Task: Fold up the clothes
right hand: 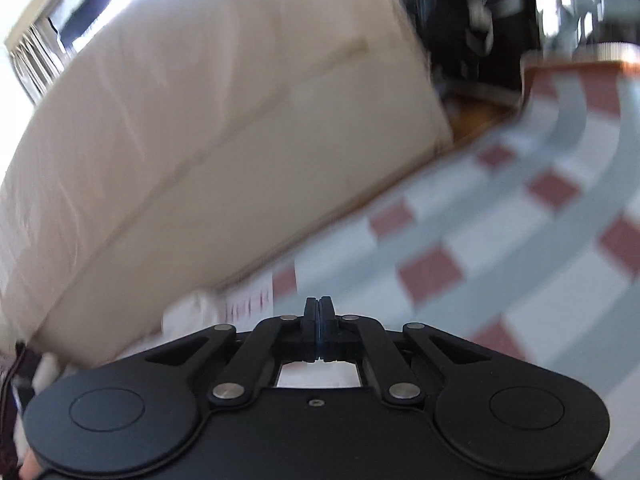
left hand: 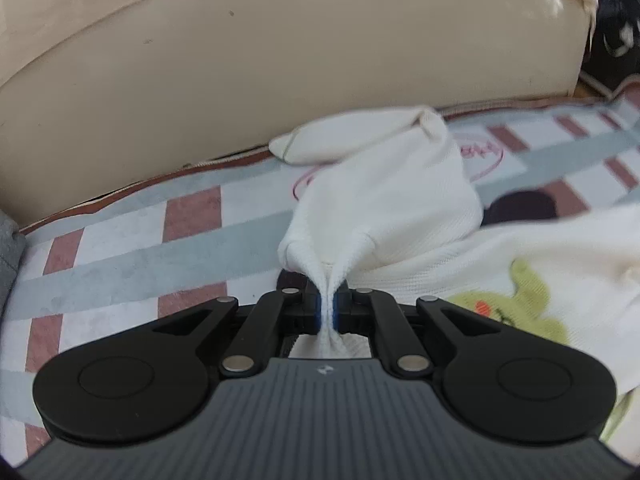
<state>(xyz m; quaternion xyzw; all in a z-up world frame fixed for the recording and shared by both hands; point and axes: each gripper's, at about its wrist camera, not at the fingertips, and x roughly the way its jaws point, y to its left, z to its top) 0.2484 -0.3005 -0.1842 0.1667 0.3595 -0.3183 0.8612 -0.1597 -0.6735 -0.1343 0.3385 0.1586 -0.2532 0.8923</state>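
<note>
A white knit garment (left hand: 384,196) with a yellow-green cartoon print (left hand: 520,304) lies on a checked mat (left hand: 120,256). My left gripper (left hand: 329,308) is shut on a pinched fold of the garment and lifts it off the mat. The garment's sleeve (left hand: 352,136) trails toward the sofa. My right gripper (right hand: 319,320) is shut and holds nothing, above the mat (right hand: 500,240). A bit of white cloth (right hand: 192,312) shows to its left, blurred.
A cream sofa (left hand: 280,40) runs along the mat's far edge, and it also fills the left of the right wrist view (right hand: 180,140). Dark clutter (right hand: 480,8) stands beyond the sofa's end. A grey cushion edge (left hand: 8,248) sits at far left.
</note>
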